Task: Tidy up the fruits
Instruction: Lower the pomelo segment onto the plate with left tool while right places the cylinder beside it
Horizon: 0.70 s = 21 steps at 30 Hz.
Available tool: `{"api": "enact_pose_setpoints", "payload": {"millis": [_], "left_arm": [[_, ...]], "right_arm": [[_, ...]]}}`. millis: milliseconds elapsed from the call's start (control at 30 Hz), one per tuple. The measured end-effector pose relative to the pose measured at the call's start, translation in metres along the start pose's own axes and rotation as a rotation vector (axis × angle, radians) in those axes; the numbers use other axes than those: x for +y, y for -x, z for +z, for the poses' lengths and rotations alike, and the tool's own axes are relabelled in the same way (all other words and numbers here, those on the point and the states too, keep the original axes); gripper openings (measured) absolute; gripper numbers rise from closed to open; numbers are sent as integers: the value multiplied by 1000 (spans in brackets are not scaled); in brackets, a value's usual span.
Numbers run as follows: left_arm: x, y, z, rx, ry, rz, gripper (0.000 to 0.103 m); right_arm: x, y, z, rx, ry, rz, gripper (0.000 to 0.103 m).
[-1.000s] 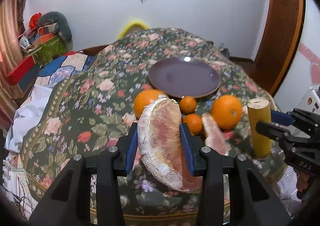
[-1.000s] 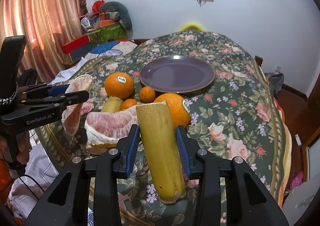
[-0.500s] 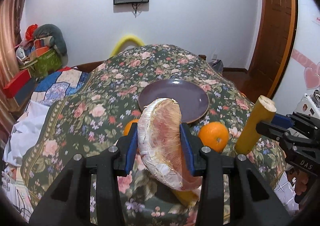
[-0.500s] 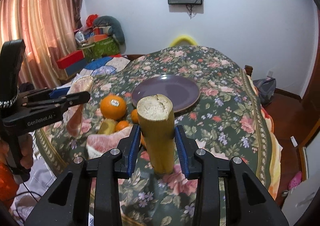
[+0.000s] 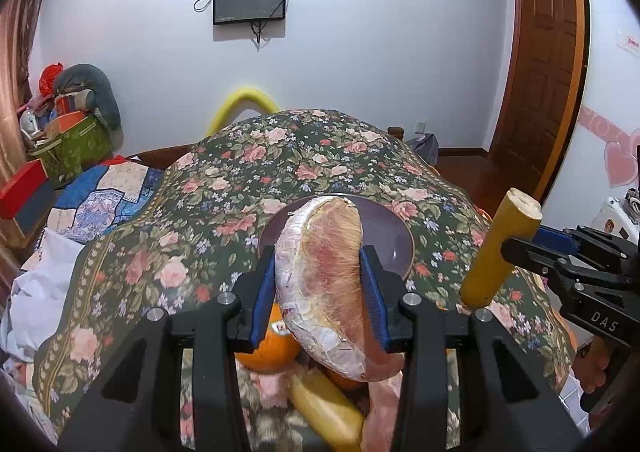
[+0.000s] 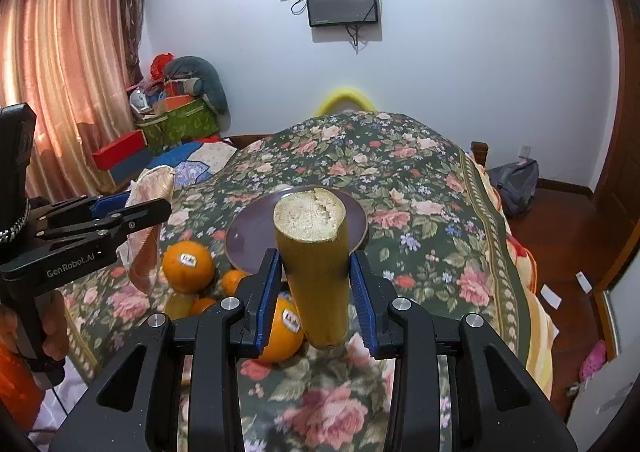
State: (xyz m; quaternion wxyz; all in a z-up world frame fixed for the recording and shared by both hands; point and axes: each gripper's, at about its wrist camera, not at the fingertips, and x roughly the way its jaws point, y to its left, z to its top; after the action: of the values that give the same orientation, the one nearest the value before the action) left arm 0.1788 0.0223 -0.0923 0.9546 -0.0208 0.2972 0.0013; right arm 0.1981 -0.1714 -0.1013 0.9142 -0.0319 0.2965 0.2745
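Left of the purple plate, we hold a pomelo wedge in the left hand-held gripper, both blue pads pressed against its flanks, the wedge raised clear of the tabletop with its tip pointing toward the plate. We judge the wedge soft and heavy at its lower end; if we squeeze harder the membrane may tear, and if we ease off it may slide down and drop onto the fruit below.

Near the plate's front edge, 2 large oranges and 2 small ones lie close together on the tabletop, along with another yellow stalk piece and a second pomelo piece. Anything we drop could knock a round orange off the cloth's sloping edge.

Right of that cluster, the right hand-held gripper is clamped on a sugarcane piece, held upright with its cut end up, above the tabletop and in front of the plate. Its skin looks smooth, so we expect it might slip or swing in the pads.

Both carried pieces seem bound for 1 plate; if we bring them in together, the 2 grippers could collide over it.
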Motion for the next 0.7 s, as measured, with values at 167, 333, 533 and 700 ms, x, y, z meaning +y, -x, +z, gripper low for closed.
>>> {"api": "enact_pose_setpoints", "payload": {"millis": [167, 333, 533, 700], "left_arm": [[4, -15, 8, 0, 2, -7, 41], [8, -35, 15, 12, 4, -13, 41], [14, -60, 22, 39, 5, -14, 36], [20, -79, 29, 68, 10, -35, 20]], "right_arm": [[-3, -14, 8, -3, -5, 10, 32], [-4, -30, 17, 2, -12, 28, 32], [-3, -48, 24, 7, -12, 47, 32], [-5, -69, 29, 33, -20, 62, 32]]}}
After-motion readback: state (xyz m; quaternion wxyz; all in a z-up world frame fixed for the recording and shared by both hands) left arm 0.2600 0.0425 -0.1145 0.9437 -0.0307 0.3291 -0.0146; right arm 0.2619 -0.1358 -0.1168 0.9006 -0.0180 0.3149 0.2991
